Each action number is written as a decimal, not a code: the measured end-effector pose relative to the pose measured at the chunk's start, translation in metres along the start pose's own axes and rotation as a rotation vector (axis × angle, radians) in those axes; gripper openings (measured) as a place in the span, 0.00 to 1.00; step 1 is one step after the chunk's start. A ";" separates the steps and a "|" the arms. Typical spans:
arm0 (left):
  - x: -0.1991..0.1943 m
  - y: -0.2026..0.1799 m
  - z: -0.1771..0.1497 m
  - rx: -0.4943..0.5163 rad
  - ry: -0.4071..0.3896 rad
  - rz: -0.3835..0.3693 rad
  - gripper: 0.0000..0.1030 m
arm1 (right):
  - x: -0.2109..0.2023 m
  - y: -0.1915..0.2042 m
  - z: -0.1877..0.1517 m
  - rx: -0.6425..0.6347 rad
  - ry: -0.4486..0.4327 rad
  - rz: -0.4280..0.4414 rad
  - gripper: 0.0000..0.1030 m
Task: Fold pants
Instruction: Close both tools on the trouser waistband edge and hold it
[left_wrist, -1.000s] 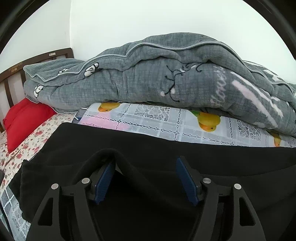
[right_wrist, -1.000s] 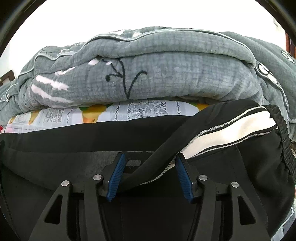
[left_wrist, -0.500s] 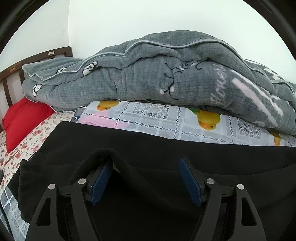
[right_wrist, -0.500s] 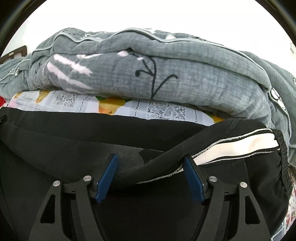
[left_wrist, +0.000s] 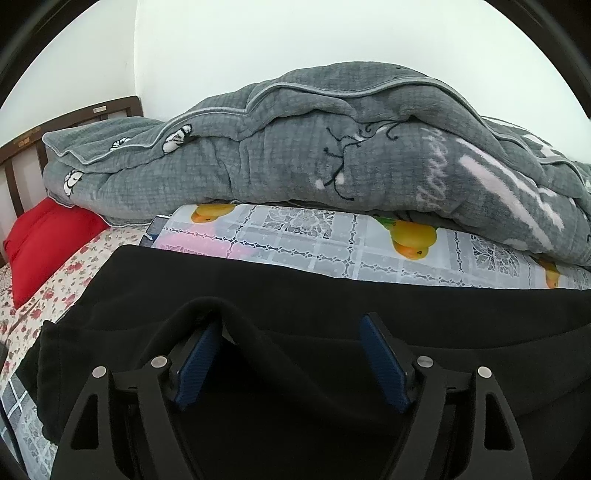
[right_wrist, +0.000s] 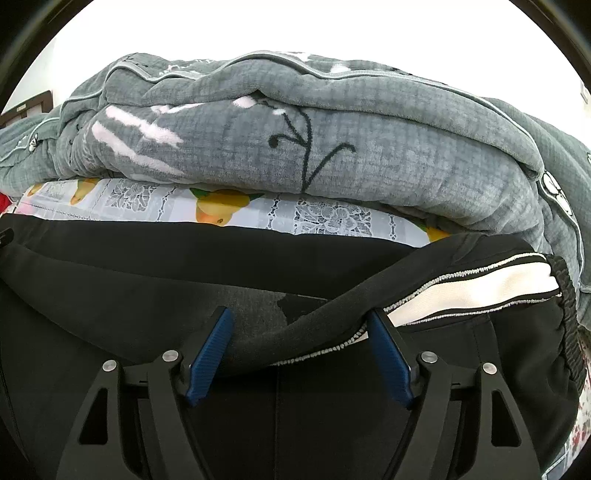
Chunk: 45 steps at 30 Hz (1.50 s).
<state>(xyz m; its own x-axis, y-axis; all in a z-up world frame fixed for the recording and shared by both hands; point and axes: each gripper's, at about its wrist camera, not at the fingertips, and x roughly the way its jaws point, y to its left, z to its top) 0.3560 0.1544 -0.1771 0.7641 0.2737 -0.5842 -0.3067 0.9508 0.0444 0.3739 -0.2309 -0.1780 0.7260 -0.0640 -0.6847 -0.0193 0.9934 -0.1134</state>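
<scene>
Black pants (left_wrist: 295, 288) lie folded lengthwise on the bed, and a white side stripe (right_wrist: 476, 291) shows near the elastic waistband (right_wrist: 565, 295) at the right. My left gripper (left_wrist: 291, 332) is open low over the black cloth, and a raised fold drapes over its left finger (left_wrist: 199, 354). My right gripper (right_wrist: 299, 325) is open, with a fold of the pants lying across the gap between its blue pads (right_wrist: 388, 354).
A thick grey blanket (left_wrist: 332, 147) is piled along the far side of the bed. A fruit-print cloth (left_wrist: 332, 243) covers the bed under the pants. A red pillow (left_wrist: 44, 240) and a wooden headboard (left_wrist: 22, 155) are at the far left.
Both grippers have opened wider and let go of the pants. The right gripper view has shifted left along the blanket. The pants lie still.
</scene>
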 end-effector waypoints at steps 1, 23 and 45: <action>0.000 0.000 0.000 0.000 0.000 -0.001 0.75 | 0.000 0.000 0.000 0.000 0.001 0.000 0.72; -0.008 -0.010 -0.001 0.052 -0.031 -0.072 0.81 | -0.008 0.009 -0.001 -0.057 -0.051 0.042 0.74; -0.033 0.032 0.005 -0.190 -0.179 -0.118 0.88 | -0.010 -0.016 0.002 0.088 -0.057 0.055 0.74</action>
<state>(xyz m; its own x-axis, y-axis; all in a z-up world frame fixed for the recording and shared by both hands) 0.3238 0.1762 -0.1528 0.8836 0.2005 -0.4231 -0.2981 0.9378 -0.1782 0.3686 -0.2458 -0.1676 0.7633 -0.0063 -0.6460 -0.0017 0.9999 -0.0117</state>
